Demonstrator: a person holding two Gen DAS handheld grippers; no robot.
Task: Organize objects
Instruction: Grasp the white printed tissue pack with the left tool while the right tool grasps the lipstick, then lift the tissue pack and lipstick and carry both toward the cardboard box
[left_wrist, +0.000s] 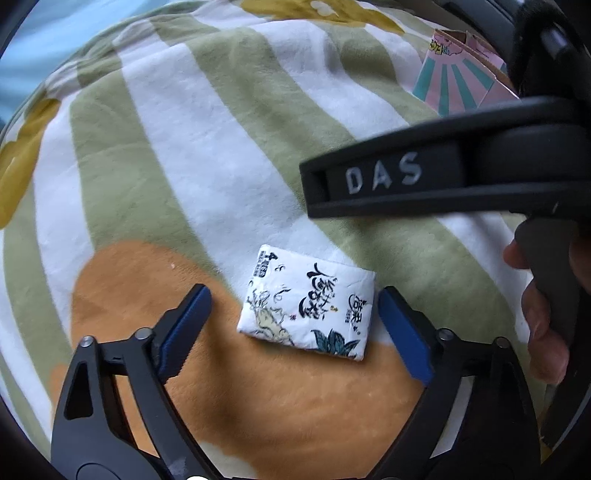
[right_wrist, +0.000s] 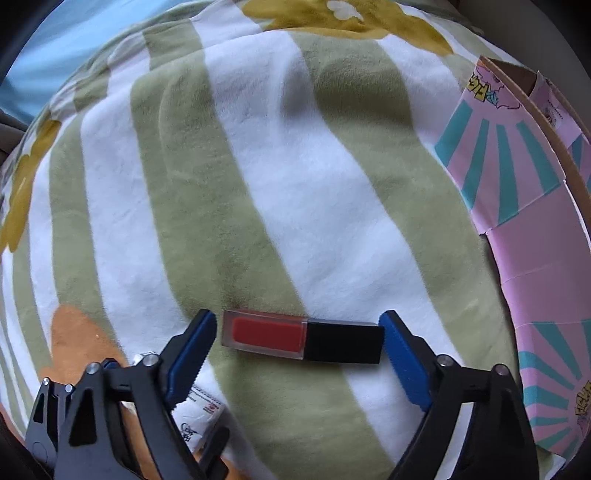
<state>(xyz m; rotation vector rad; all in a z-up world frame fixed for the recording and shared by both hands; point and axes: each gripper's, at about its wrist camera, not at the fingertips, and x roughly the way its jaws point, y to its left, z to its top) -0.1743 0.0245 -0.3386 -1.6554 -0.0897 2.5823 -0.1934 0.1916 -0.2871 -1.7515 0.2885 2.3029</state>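
Observation:
A white tissue pack (left_wrist: 308, 302) with black lettering and a leaf print lies on the striped blanket (left_wrist: 192, 155). My left gripper (left_wrist: 293, 301) is open, its blue pads on either side of the pack, the right pad close to its edge. A red lip gloss tube with a black cap (right_wrist: 302, 336) lies crosswise on the blanket. My right gripper (right_wrist: 297, 328) is open around it, the right pad almost at the cap end. The pack's corner (right_wrist: 199, 417) shows at the lower left of the right wrist view.
A pink and teal cardboard box (right_wrist: 517, 206) with an open top stands at the right; it also shows in the left wrist view (left_wrist: 458, 79). The right gripper's black body marked DAS (left_wrist: 424, 177) crosses the left wrist view, with the hand (left_wrist: 543, 325) holding it.

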